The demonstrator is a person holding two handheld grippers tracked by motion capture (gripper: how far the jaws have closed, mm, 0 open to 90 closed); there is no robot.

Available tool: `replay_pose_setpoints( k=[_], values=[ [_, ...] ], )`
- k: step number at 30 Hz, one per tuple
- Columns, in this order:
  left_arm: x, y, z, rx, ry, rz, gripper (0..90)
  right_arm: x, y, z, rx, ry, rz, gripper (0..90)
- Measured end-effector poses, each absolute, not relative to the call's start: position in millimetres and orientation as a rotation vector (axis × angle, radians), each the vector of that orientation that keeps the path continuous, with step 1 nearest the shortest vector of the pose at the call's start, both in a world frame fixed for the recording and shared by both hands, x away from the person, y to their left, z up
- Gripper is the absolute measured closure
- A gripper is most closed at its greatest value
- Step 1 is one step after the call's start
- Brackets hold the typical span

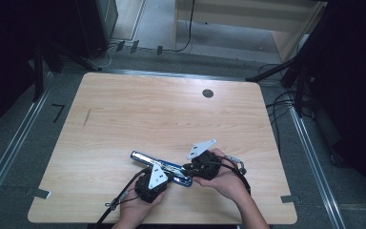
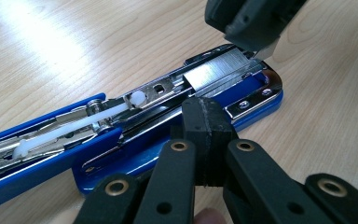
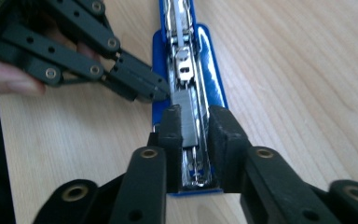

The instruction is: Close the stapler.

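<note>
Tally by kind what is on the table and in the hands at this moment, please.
Blue stapler, opened out flat: 1
Strip of staples in its channel: 1
Handheld grippers: 2, left claw shut with its tips on the stapler's side, right claw straddling the stapler's front end around the staples
Total: 4

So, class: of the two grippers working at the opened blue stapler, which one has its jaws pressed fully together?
The left gripper: its jaws meet, tips against the blue stapler's side. The right gripper straddles the staple strip.
</note>
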State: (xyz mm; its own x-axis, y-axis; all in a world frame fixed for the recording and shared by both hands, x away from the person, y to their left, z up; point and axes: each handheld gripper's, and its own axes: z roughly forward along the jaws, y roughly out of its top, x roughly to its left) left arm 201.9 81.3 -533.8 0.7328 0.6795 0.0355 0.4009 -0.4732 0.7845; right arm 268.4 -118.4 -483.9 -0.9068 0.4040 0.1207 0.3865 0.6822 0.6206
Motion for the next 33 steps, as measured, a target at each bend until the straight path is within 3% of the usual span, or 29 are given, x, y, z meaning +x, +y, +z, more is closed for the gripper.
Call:
replay_pose_setpoints(
  k=[23,25,26,33],
  values=[
    [202,82,-534,2.126,0.813,0.439,90.0,248,-116,-503,0.452,2.729,1.109,70.6],
    [202,82,-534,2.126,0.814,0.439,90.0,245,-117,-505,0.426,2.703,1.112,72.6],
    [202,81,-534,2.125,0.814,0.438,90.0,244,-118,-506,0.404,2.668,1.104,78.9],
    [202,82,-534,2.128,0.811,0.440,90.0,246,-120,-505,0.455,2.680,1.130,79.7]
  ],
)
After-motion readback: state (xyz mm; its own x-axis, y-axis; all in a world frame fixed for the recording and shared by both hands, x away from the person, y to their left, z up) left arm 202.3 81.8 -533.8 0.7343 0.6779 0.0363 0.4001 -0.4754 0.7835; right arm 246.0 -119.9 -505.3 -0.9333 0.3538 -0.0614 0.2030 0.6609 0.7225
